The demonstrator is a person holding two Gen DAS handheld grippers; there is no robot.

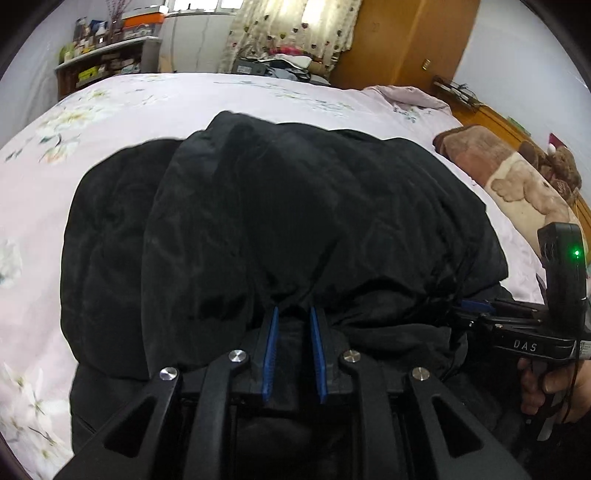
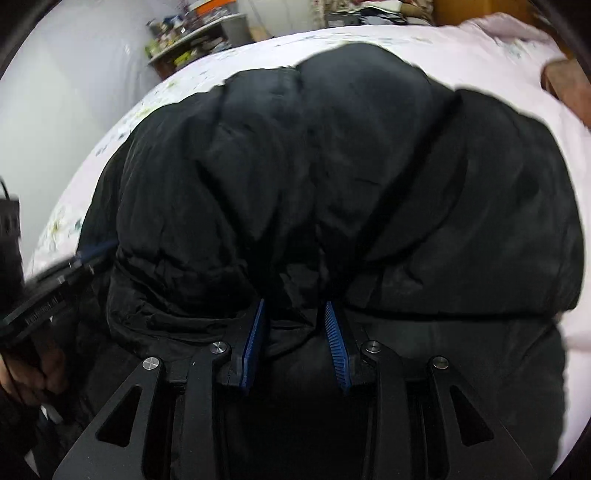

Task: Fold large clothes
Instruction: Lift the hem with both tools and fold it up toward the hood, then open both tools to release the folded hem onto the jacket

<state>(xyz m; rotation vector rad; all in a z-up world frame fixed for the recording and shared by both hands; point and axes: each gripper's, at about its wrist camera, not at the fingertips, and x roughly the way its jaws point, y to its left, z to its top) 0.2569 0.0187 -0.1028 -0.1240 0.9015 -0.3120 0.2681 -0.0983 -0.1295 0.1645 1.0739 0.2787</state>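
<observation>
A large black padded coat point(image 1: 288, 221) lies bunched on the pale pink floral bed sheet point(image 1: 122, 107). My left gripper point(image 1: 293, 314) has its blue pads closed on a fold of the coat's near edge. My right gripper point(image 2: 295, 306) also pinches a fold of the coat point(image 2: 332, 177) between its blue pads. The right gripper also shows at the right edge of the left wrist view point(image 1: 469, 308), its tips buried in the coat. The left gripper shows at the left of the right wrist view point(image 2: 92, 254), also at the coat's edge.
A brown teddy-print pillow point(image 1: 517, 177) lies at the bed's right side by a wooden headboard point(image 1: 495, 118). A cluttered shelf point(image 1: 107, 55), a white cabinet point(image 1: 195, 40) and curtains point(image 1: 291, 29) stand beyond the bed's far edge.
</observation>
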